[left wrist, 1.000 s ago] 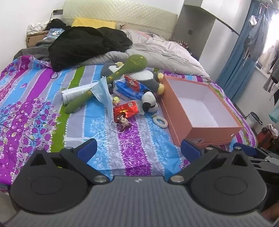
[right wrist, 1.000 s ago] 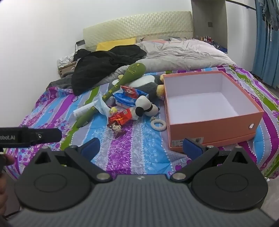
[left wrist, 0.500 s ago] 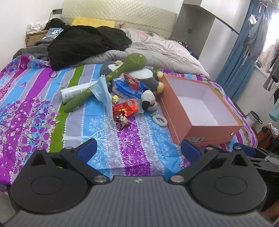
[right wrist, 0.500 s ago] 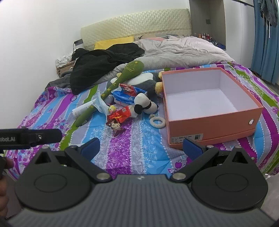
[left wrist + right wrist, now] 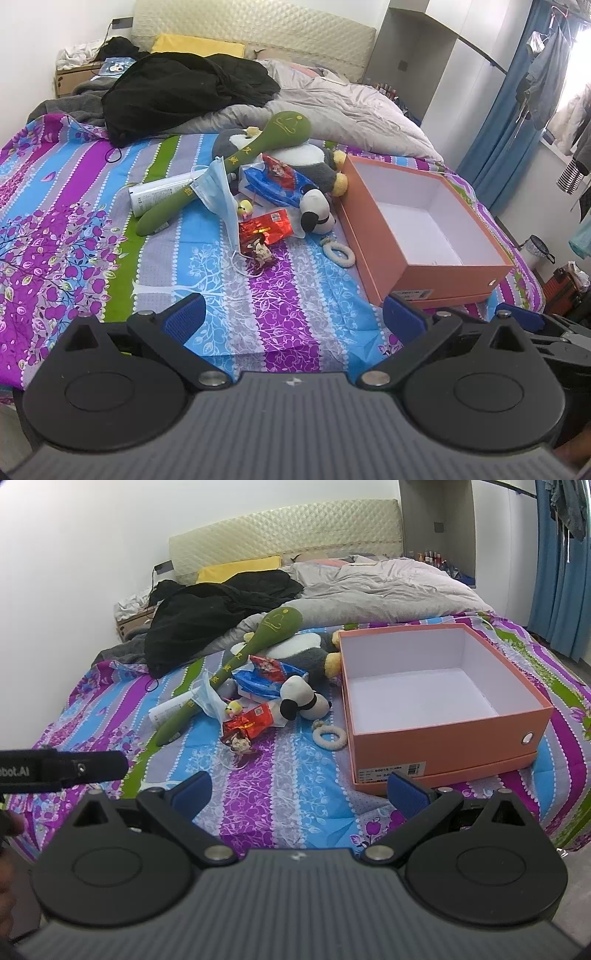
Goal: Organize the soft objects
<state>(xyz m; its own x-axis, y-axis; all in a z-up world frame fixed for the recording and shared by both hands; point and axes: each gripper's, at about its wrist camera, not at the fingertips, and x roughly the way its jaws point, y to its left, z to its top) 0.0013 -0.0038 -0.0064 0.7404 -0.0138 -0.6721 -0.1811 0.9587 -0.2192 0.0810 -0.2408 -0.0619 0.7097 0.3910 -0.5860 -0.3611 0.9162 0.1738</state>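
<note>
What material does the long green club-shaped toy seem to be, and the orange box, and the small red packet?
The long green club-shaped toy looks like matte plush fabric, probably stuffed: soft rounded outline, no shine. The orange box seems to be smooth cardboard with a white inside: stiff straight walls and a printed label. The small red packet is likely foil or glossy plastic: it is crinkled and glints.

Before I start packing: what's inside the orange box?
Nothing: the orange box shows a bare white floor and walls. Only the strip just behind its near wall is hidden.
</note>
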